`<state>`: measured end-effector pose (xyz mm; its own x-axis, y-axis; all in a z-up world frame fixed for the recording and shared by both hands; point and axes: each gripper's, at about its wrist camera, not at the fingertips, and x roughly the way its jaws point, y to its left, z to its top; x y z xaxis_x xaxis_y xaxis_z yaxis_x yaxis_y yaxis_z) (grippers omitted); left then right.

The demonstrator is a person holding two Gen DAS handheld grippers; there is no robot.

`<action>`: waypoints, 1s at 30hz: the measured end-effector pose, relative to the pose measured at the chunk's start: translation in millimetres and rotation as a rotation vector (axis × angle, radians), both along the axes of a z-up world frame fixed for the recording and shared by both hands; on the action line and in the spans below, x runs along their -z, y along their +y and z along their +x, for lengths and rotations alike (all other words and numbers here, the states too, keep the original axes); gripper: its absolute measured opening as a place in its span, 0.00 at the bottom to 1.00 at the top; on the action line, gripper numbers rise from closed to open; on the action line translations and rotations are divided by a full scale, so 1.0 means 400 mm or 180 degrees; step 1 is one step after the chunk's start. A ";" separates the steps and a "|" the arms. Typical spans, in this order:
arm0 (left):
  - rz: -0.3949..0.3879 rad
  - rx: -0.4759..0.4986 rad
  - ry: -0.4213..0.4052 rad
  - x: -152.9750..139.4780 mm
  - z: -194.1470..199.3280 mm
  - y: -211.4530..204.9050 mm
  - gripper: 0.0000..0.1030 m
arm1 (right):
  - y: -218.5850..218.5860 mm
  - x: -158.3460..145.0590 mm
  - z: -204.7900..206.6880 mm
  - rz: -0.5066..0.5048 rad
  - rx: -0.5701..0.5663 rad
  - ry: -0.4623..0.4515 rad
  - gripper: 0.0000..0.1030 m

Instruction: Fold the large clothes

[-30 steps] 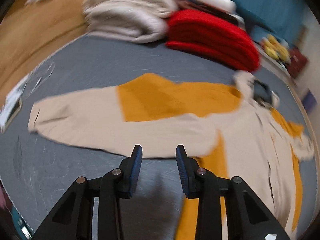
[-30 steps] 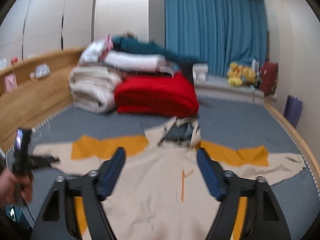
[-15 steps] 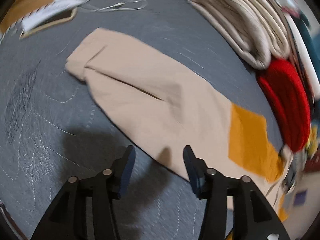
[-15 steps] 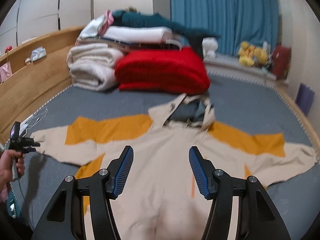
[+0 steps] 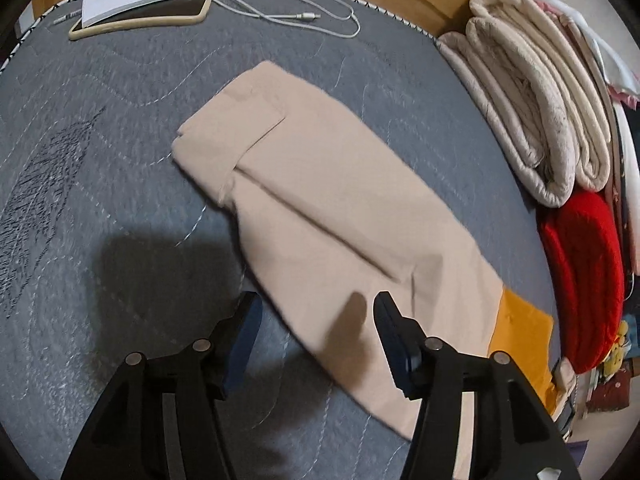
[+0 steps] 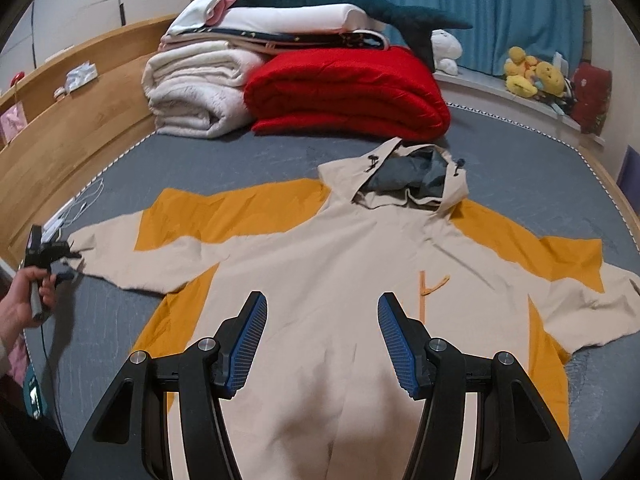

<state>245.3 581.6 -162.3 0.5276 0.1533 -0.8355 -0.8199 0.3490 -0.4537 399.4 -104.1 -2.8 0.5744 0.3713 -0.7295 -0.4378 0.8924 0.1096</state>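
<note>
Limp jacket (image 6: 340, 264) lies centre-frame; both spread-fingered grippers, left (image 5: 318, 316) and right (image 6: 322, 320), hover; sleeve cuff (image 5: 228, 128) offers likeliest grip.

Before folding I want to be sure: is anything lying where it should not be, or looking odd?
Yes. A phone and a white charging cable lie on the bed, beyond the jacket cuff. The cuff is turned back, not flat.
</note>
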 end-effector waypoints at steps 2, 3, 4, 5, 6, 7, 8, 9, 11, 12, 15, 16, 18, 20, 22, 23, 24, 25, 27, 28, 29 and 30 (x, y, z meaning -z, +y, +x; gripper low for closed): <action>0.0026 -0.0009 -0.0002 0.010 0.006 0.000 0.45 | 0.004 0.002 -0.005 -0.0014 -0.0027 0.0010 0.57; 0.0070 -0.0022 0.0045 0.015 0.006 -0.002 0.41 | 0.006 0.002 -0.006 -0.0021 -0.0034 0.0007 0.57; 0.0113 -0.0029 0.0084 0.018 0.008 -0.006 0.31 | 0.006 0.005 -0.008 -0.0028 -0.0045 0.0008 0.54; 0.0158 -0.0032 0.0117 0.021 0.019 -0.010 0.17 | 0.005 0.005 -0.007 -0.0031 -0.0048 0.0015 0.52; 0.0231 -0.0034 0.0156 0.019 0.019 -0.016 0.10 | 0.005 0.005 -0.005 -0.0037 -0.0045 0.0024 0.45; 0.0295 -0.0046 0.0162 0.014 0.020 -0.022 0.06 | 0.002 0.008 -0.004 -0.0044 -0.0030 0.0037 0.37; 0.0388 -0.0049 0.0146 0.000 0.024 -0.034 0.03 | -0.002 0.007 -0.001 -0.0047 -0.0016 0.0050 0.33; 0.0479 -0.0030 0.0131 -0.014 0.037 -0.047 0.03 | -0.007 0.010 0.000 -0.0053 0.0003 0.0064 0.22; 0.0722 0.0037 0.0094 -0.065 0.064 -0.084 0.01 | -0.017 0.012 0.005 -0.0056 0.0029 0.0089 0.14; 0.0847 0.0097 0.0036 -0.107 0.078 -0.112 0.01 | -0.022 0.010 0.006 -0.0058 0.0044 0.0094 0.13; 0.1031 0.0337 -0.0190 -0.207 0.121 -0.202 0.01 | -0.045 -0.004 0.000 -0.0047 0.0086 0.0096 0.12; 0.1100 0.0414 -0.0227 -0.233 0.129 -0.233 0.00 | -0.050 -0.009 -0.001 -0.0043 0.0085 0.0114 0.12; 0.1241 0.0656 -0.0352 -0.298 0.159 -0.324 0.00 | -0.067 -0.019 -0.002 -0.0031 0.0114 0.0157 0.13; 0.1335 0.0953 -0.0504 -0.356 0.189 -0.429 0.00 | -0.087 -0.034 -0.003 -0.0020 0.0176 0.0160 0.14; 0.1395 0.1291 -0.0655 -0.404 0.208 -0.549 0.00 | -0.109 -0.045 -0.002 0.0010 0.0243 0.0170 0.14; 0.1398 0.1450 -0.0728 -0.424 0.219 -0.606 0.00 | -0.126 -0.050 -0.002 0.0047 0.0306 0.0181 0.14; 0.1372 0.1692 -0.0816 -0.441 0.235 -0.690 0.00 | -0.145 -0.057 -0.003 0.0104 0.0386 0.0192 0.14; 0.1369 0.1859 -0.0858 -0.449 0.251 -0.753 0.00 | -0.159 -0.061 -0.003 0.0140 0.0443 0.0206 0.14; 0.1441 0.2209 -0.0949 -0.463 0.276 -0.892 0.00 | -0.189 -0.067 -0.007 0.0187 0.0574 0.0242 0.15; 0.1484 0.2408 -0.0982 -0.464 0.289 -0.974 0.00 | -0.201 -0.068 -0.010 0.0202 0.0615 0.0245 0.15; 0.1482 0.2575 -0.0980 -0.461 0.302 -1.039 0.00 | -0.215 -0.071 -0.015 0.0233 0.0679 0.0233 0.15; 0.1434 0.2788 -0.0965 -0.450 0.319 -1.125 0.00 | -0.230 -0.075 -0.018 0.0271 0.0752 0.0223 0.16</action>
